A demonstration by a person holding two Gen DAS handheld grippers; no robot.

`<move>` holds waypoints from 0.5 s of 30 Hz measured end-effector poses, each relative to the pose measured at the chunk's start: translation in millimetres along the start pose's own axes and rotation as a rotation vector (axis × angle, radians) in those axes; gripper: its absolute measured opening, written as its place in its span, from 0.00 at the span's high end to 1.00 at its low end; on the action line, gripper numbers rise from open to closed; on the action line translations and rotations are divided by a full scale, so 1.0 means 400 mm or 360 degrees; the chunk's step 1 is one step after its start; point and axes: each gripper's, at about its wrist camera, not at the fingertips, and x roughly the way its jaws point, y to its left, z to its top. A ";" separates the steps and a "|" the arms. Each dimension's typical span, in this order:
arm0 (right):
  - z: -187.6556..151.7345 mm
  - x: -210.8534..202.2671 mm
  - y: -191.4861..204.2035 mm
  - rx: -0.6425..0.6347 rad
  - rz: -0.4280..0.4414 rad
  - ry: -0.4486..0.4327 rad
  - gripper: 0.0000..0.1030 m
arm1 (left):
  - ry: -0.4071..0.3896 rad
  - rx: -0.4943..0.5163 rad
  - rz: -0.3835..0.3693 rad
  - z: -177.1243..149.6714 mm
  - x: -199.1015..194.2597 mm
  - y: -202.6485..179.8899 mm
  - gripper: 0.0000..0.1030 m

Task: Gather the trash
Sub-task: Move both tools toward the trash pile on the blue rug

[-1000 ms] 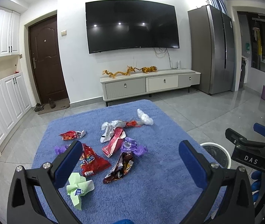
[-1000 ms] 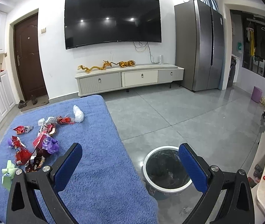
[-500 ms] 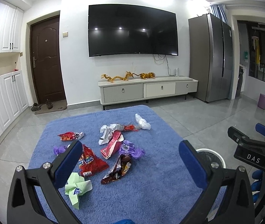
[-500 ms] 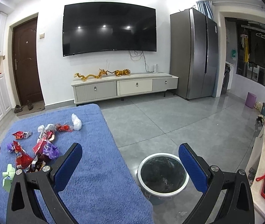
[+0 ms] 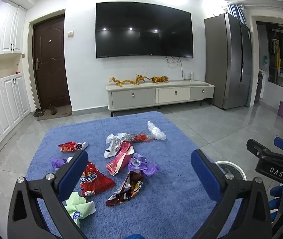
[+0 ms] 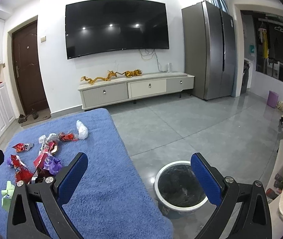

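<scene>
Left gripper and right gripper both gape, empty; wrappers cluster mid-rug; bin stands just off the rug's right edge, on bare floor.

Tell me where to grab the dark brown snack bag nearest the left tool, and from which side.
Grip the dark brown snack bag at its raised, crumpled upper end, near the purple wrapper. Come from above with the left tool, fingers across the bag's narrow width. It lies flat on the blue cloth, so only the puckered folds give purchase.
</scene>
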 end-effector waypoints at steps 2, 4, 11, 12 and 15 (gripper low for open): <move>-0.001 0.019 0.006 -0.0010 0.0017 0.0012 0.00 | 0.0045 0.0020 -0.0029 0.001 0.026 -0.002 0.00; -0.003 0.034 0.014 -0.0016 0.0031 0.0021 0.00 | 0.0058 0.0031 -0.0037 -0.001 0.042 -0.004 0.00; -0.001 0.091 0.018 -0.0009 0.0055 0.0068 0.00 | 0.0146 0.0026 -0.0121 -0.017 0.107 0.007 0.00; -0.002 0.099 0.019 -0.0008 0.0052 0.0078 0.00 | 0.0153 0.0021 -0.0126 -0.018 0.113 0.009 0.00; -0.004 0.119 0.021 0.0000 0.0058 0.0108 0.00 | 0.0176 -0.0002 -0.0157 -0.023 0.133 0.019 0.00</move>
